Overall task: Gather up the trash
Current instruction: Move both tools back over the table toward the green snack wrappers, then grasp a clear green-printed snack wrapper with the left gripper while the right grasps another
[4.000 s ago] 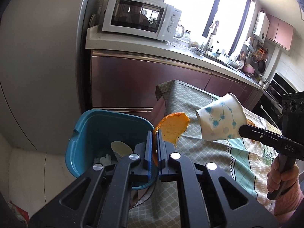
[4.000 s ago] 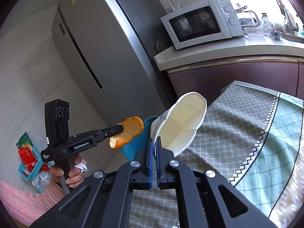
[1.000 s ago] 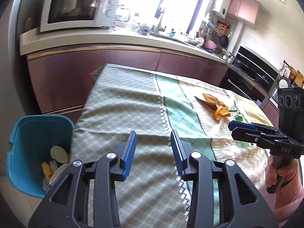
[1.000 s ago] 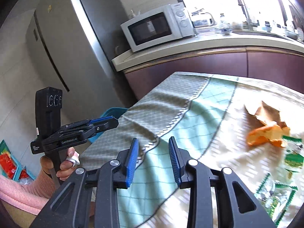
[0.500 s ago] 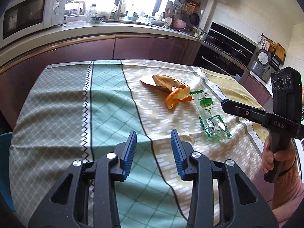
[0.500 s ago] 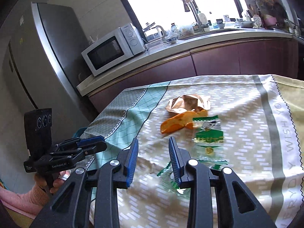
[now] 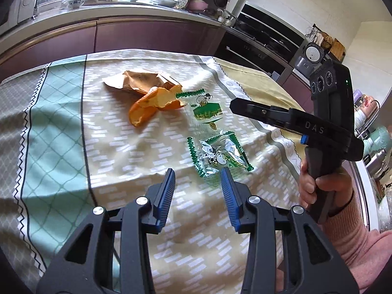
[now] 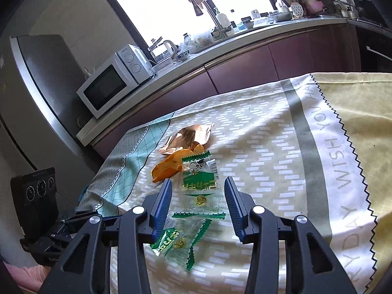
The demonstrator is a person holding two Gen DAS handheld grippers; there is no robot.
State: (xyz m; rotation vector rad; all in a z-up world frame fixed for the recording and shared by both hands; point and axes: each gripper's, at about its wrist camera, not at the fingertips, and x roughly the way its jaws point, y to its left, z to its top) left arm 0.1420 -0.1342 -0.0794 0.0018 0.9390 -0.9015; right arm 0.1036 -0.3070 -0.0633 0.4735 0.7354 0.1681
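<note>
1. The left gripper (image 7: 197,180) hangs over the tablecloth (image 7: 137,152), tilted down; its jaws are apart and opening, nothing between them.
2. Just beyond its right fingertip lies a crumpled green wrapper (image 7: 218,155), flat on the cloth.
3. The right gripper (image 8: 197,191) comes in from the other side, held in a hand (image 7: 325,183) with a pink sleeve (image 7: 348,235). Its jaws are also apart and opening, pads touching nothing.
4. In the right wrist view a clear wrapper (image 8: 199,178) with green print lies on the cloth framed between those fingers; whether they have come down to its level I cannot tell.
5. Farther along the table, an orange peel (image 7: 149,106) rests against a brown foil bag (image 7: 137,80), the peel touching the clear wrapper's top edge.
6. Behind runs the counter (image 8: 220,41) with a microwave (image 8: 110,83).
</note>
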